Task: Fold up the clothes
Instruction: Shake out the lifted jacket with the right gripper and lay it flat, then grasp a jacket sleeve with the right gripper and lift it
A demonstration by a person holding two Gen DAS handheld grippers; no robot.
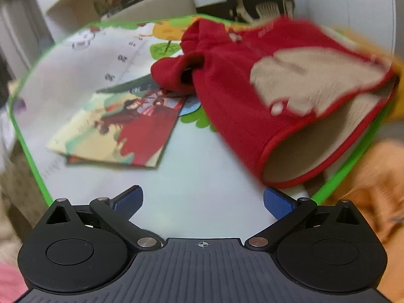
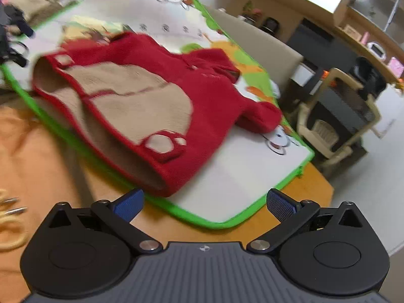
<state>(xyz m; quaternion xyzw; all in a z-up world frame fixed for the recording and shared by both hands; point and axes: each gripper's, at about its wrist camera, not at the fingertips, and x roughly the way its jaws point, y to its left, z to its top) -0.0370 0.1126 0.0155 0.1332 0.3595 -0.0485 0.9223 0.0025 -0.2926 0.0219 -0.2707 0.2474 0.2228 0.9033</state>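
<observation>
A: Where is the jacket (image 1: 227, 96), and why does it lie like that?

B: It lies spread on the green-edged mat (image 2: 242, 176) that covers the desk (image 2: 45, 156); its red front is partly turned back so the beige lining (image 2: 141, 98) shows, and a sleeve (image 1: 174, 75) is bunched up at the far side; I judge it is laid out flat to be folded, with no fold made yet.

A: And the grippers?

B: The left hand-held gripper (image 1: 203, 202) has its jaws wide apart and nothing between them; it hangs over bare mat, just short of the hem; the right hand-held gripper (image 2: 204, 203) is likewise spread and empty, over the near rim of the mat, with the hem just beside its left pad; both look poised to take the hem, though that is only my reading.

A: What else is on the mat?

B: A picture book (image 1: 116, 133) lies flat beside the sleeve, apart from the hem; it may be in the way of a wide fold.

A: What can you not make out?

B: Both views are smeared by blur; the small round patches on the front could be buttons or trim, I cannot tell; the second sleeve is hidden or folded under; the collar is unclear; the things at the far edge of the desk are too blurred to name.
</observation>
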